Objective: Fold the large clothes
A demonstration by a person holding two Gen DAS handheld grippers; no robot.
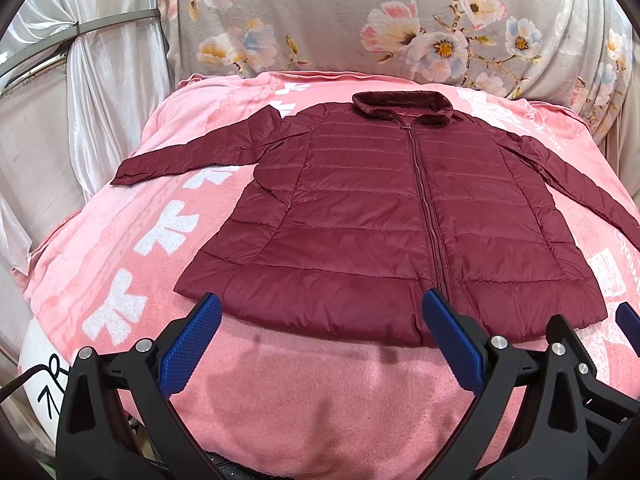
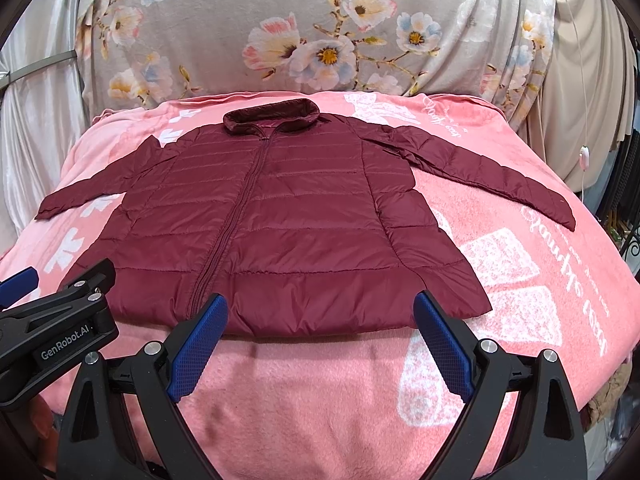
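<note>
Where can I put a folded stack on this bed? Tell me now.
Free: the pink blanket strip between the jacket hem and the near edge, and the patch right of the body below the right sleeve. Crowded: the middle, under jacket and left sleeve.

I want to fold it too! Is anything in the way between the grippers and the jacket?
Nothing visible. The left gripper and right gripper hang open just short of the jacket's hem, with only bare pink blanket between.
</note>
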